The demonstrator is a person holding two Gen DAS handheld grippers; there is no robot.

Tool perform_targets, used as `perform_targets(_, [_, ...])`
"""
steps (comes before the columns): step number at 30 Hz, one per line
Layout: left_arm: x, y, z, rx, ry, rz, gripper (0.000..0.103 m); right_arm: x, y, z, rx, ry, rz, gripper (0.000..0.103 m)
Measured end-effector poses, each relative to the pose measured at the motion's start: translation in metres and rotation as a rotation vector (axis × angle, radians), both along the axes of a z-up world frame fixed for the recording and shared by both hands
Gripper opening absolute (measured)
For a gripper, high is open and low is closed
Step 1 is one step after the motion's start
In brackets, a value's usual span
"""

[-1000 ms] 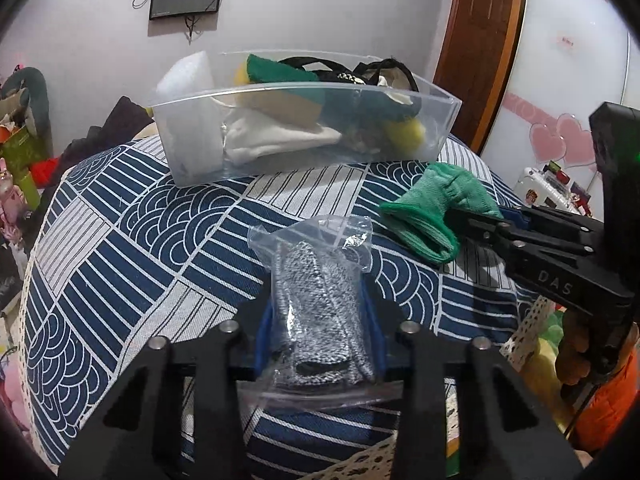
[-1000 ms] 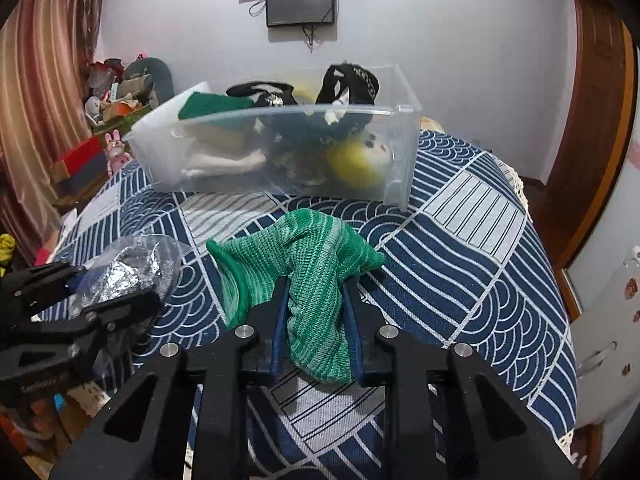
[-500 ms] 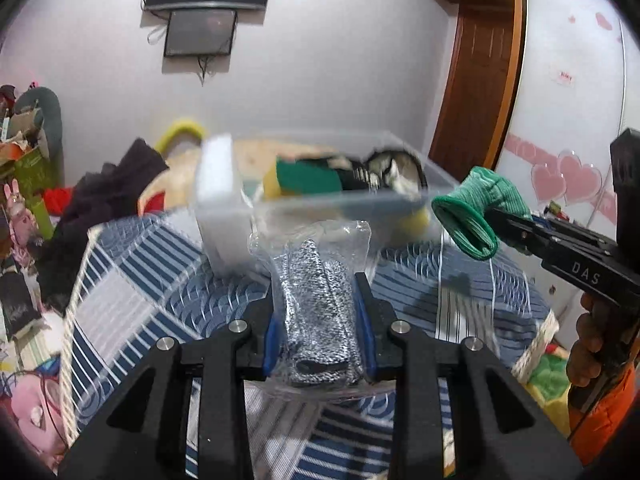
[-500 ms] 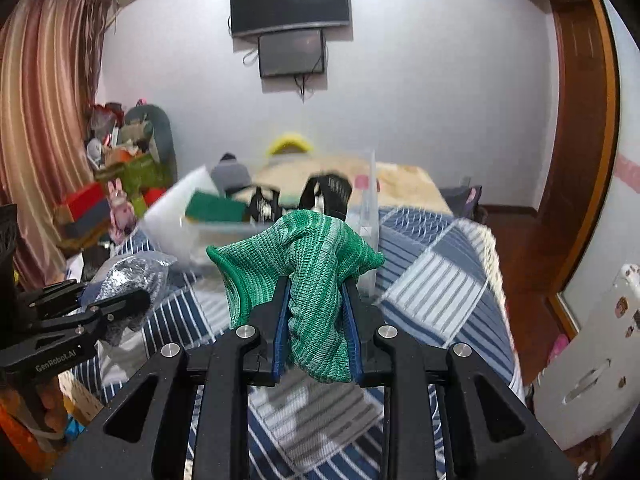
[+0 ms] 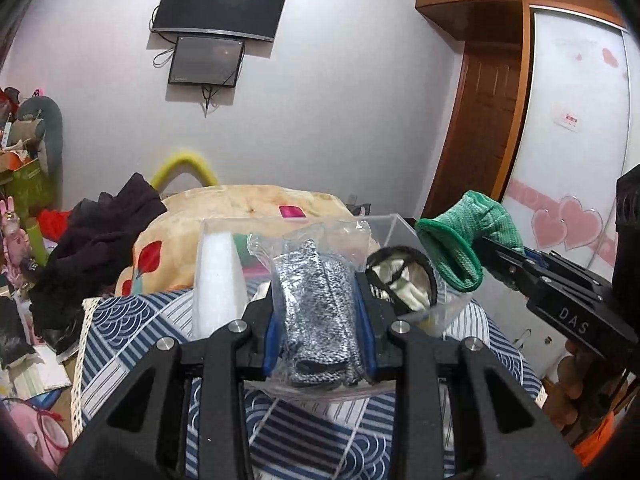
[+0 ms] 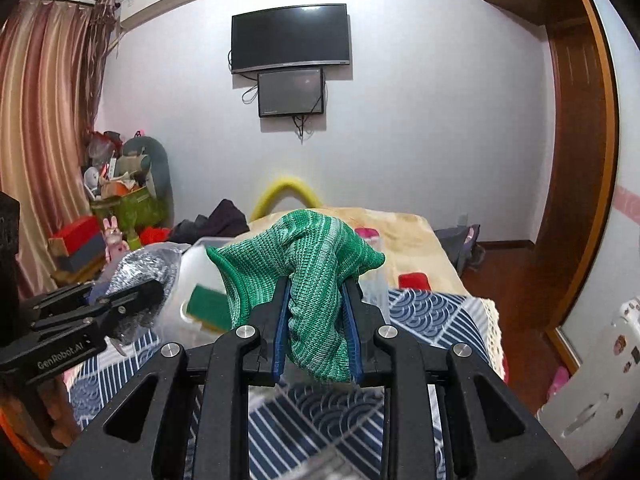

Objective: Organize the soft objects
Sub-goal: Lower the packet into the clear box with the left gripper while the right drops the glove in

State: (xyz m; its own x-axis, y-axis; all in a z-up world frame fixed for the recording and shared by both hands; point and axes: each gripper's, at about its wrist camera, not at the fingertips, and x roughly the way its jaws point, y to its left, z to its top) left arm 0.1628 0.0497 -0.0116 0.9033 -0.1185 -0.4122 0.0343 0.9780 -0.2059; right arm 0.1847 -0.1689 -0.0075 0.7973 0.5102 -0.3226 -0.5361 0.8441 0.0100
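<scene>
A clear bin (image 5: 404, 236) sits on the blue-patterned bed (image 5: 132, 328).

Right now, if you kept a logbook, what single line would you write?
left gripper: shut on bagged grey knit | right gripper: shut on green knit | both lifted near clear bin

Two grippers are showing: the left gripper (image 5: 320, 312) and the right gripper (image 6: 316, 316). One bagged grey knit (image 5: 318, 312) and one green knit glove (image 6: 308, 264) are hanging aloft. One clear plastic bin (image 5: 404, 232) is sitting behind (contents too jumbled to count). Two screens (image 6: 291, 38) are hanging on the wall.
</scene>
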Motion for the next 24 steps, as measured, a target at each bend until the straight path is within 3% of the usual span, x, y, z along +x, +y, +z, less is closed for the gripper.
perform_targets(7, [0.035,0.001,-0.003,0.026,0.031,0.045,0.032,0.017,0.019,-0.002,-0.019,0.021,0.003,0.022])
perform_targets(20, [0.090,-0.005,-0.026,0.072,0.135,0.057,0.032,0.054,0.054,-0.030,-0.123,0.150,0.017,0.022])
perform_targets(24, [0.094,-0.006,-0.034,0.085,0.167,0.057,0.038,0.059,0.057,-0.041,-0.150,0.193,0.025,0.022])
